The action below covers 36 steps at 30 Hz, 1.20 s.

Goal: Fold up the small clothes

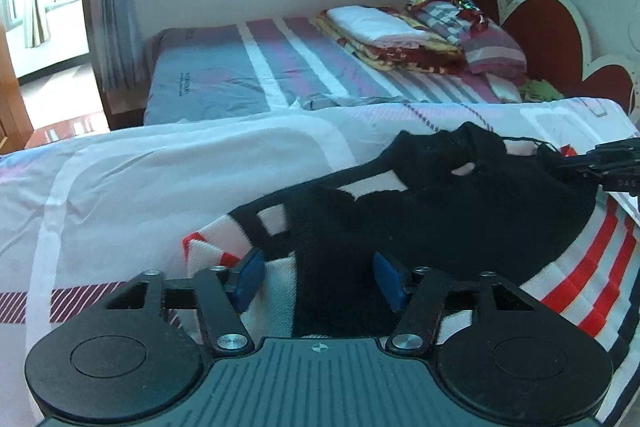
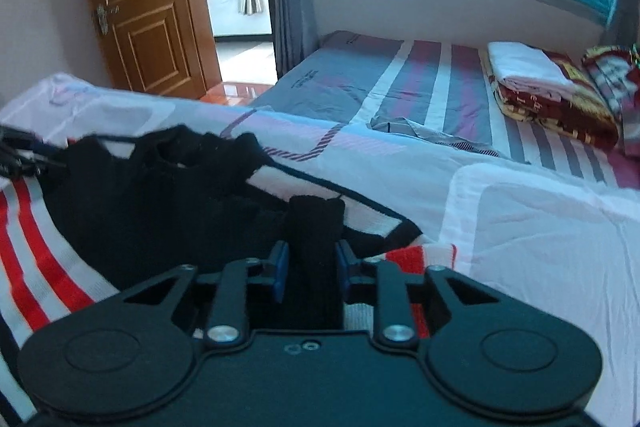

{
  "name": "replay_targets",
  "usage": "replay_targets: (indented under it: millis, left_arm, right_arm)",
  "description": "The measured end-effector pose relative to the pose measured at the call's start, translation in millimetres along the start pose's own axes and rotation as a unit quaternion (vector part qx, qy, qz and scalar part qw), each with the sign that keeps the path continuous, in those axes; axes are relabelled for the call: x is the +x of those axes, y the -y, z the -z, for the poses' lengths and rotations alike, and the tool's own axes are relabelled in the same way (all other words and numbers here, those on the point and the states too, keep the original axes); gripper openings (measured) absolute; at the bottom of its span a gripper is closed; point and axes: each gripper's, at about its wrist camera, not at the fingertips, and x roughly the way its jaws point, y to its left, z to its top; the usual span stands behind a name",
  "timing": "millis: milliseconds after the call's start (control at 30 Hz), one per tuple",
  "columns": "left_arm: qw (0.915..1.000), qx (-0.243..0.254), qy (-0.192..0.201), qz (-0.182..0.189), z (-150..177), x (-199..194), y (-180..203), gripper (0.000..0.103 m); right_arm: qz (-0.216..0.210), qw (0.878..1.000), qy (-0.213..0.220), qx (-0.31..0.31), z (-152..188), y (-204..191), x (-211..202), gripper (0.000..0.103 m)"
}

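Black knit is filling both our wrist views as we are working a small striped sweater (image 1: pixel 460 211) on the pale quilt (image 1: pixel 120 187) of the near bed. Our right gripper (image 2: pixel 310 269) is pinching a bunched black cuff or hem end that is standing up between its blue pads (image 2: pixel 280 267), the jaws drawn close and pressing the cloth from both sides. Our left gripper (image 1: pixel 318 281) is standing about half open, its blue pads (image 1: pixel 250 279) straddling the sweater's near edge where black meets white and red stripes; we cannot tell whether those pads are yet pressing the fabric. The garment is lying crumpled with its long axis running across the quilt between our two hands, its black collar region humped at the far side. In the left view the right gripper's black tip is showing at the far right edge of the sweater, so we are holding opposite ends. We are judging the coming move to hinge on that span: the two ends being carried one toward the other along the sweater's length. A folded blanket stack (image 1: pixel 400 39) is sitting on the far striped bed (image 1: pixel 240 75), well apart.
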Motion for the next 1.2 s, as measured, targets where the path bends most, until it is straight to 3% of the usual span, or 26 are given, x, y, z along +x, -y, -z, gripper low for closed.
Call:
replay_targets:
  millis: [67, 100, 133, 233, 300, 400, 533, 633, 800, 933, 1100, 1167, 1200]
  left_arm:
    - [1.0, 0.004, -0.001, -0.004, -0.4, 1.5, 1.2, 0.046]
    - [1.0, 0.003, 0.0, -0.004, -0.9, 1.2, 0.9, 0.035]
    - [1.0, 0.004, 0.004, -0.006, -1.2, -0.5, 0.9, 0.016]
    - [0.9993, 0.003, 0.033, -0.017, -2.1, -9.7, 2.2, 0.006]
    - [0.997, 0.009, 0.067, -0.038, -0.4, -20.7, 5.8, 0.006]
    - [0.9936, 0.007, 0.108, -0.033, 1.6, -34.1, 5.8, 0.006]
    - [0.9879, -0.005, 0.15, -0.041, -1.8, -46.0, 3.3, 0.006]
    - [0.984, -0.017, 0.163, -0.07, -6.8, -46.4, -1.0, 0.006]
    - [0.9913, -0.029, 0.077, -0.103, -5.9, -2.3, -12.0, 0.006]
    - [0.9899, -0.036, 0.082, -0.11, -1.7, 6.1, -13.7, 0.006]
    - [0.9905, -0.005, 0.07, -0.119, -1.2, 11.2, -4.1, 0.007]
    - [0.9901, 0.009, 0.059, -0.127, -7.4, 11.6, 2.3, 0.019]
    - [0.9889, 0.01, 0.057, -0.137, -9.0, 8.7, 3.6, 0.037]
  right_arm:
    - [0.002, 1.0, 0.001, -0.005, -1.3, -1.7, 0.2, 0.015]
    - [0.002, 1.0, 0.0, -0.007, -1.7, -1.5, 0.3, 0.012]
    - [0.002, 1.0, 0.0, -0.008, -1.6, -1.3, -0.4, 0.011]
    - [0.009, 1.0, 0.009, -0.018, -0.7, -2.5, -4.0, 0.009]
    - [0.022, 0.999, 0.024, -0.023, -0.6, -3.7, -9.1, 0.008]
    - [0.03, 0.997, 0.063, -0.024, -3.0, -3.9, -22.1, 0.008]
    - [0.046, 0.993, 0.101, -0.03, -10.6, -5.6, -32.4, 0.008]
    - [0.062, 0.991, 0.115, -0.03, -16.8, -3.7, -31.4, 0.008]
    - [0.077, 0.993, 0.09, -0.003, -18.9, 9.2, -5.3, 0.008]
    - [0.089, 0.995, 0.043, 0.01, -6.0, 15.8, 24.9, 0.008]
    - [0.085, 0.996, 0.039, 0.016, -1.9, 18.8, 30.9, 0.009]
    - [0.083, 0.996, 0.03, 0.009, -4.3, 15.9, 31.5, 0.011]
    - [0.085, 0.996, 0.025, 0.001, -5.9, 13.2, 29.8, 0.014]
